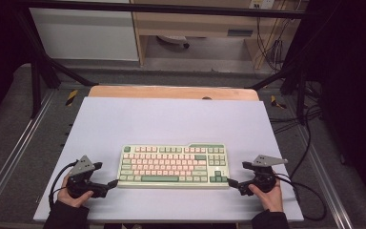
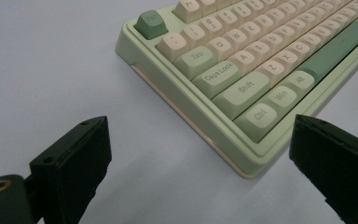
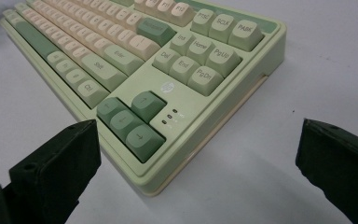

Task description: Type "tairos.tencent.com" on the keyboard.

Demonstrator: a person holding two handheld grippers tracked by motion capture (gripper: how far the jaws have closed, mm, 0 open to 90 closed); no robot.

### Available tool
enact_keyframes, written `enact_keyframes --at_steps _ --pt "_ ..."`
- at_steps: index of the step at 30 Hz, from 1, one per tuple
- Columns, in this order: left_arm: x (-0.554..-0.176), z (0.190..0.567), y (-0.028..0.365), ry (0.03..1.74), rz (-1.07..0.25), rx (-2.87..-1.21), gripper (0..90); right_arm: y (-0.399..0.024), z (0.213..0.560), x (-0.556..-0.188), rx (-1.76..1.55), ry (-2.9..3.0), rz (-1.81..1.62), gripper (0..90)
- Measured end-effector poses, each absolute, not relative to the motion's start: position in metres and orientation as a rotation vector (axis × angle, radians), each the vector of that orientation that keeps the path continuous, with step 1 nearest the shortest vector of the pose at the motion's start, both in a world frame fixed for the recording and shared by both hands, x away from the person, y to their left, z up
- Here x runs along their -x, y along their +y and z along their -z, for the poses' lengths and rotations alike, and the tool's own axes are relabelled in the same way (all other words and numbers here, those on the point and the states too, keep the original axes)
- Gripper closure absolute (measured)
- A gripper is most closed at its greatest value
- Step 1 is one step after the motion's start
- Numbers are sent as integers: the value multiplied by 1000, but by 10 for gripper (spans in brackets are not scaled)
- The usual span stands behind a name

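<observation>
A pale green keyboard (image 1: 173, 166) with cream and green keys lies flat on the white table top, near the front. My left gripper (image 1: 113, 182) sits just off its front left corner (image 2: 249, 163), jaws open, and that corner lies in the gap between them without touching either one. At the opposite end my right gripper (image 1: 230, 182) stands open the same way. The front right corner (image 3: 154, 184), by the arrow keys, points into its gap. Neither gripper holds anything.
The white table top (image 1: 171, 119) reaches far behind the keyboard, with a wooden strip (image 1: 171, 92) along its back edge. Black cables (image 1: 310, 191) trail off the right side. Metal frame rails run down both sides of the table.
</observation>
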State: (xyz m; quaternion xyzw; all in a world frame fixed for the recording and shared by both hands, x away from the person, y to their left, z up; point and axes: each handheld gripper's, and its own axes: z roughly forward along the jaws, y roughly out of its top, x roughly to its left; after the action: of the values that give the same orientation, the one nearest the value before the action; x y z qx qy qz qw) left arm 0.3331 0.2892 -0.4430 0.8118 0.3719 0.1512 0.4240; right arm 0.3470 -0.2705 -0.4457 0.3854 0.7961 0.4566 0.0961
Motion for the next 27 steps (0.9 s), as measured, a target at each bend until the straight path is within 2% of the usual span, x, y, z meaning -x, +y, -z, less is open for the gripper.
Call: enact_keyframes --at_steps 27 --pt "-332 434 276 931 -386 -2036 55 -271 444 -346 -1141 2353 -1364 5"
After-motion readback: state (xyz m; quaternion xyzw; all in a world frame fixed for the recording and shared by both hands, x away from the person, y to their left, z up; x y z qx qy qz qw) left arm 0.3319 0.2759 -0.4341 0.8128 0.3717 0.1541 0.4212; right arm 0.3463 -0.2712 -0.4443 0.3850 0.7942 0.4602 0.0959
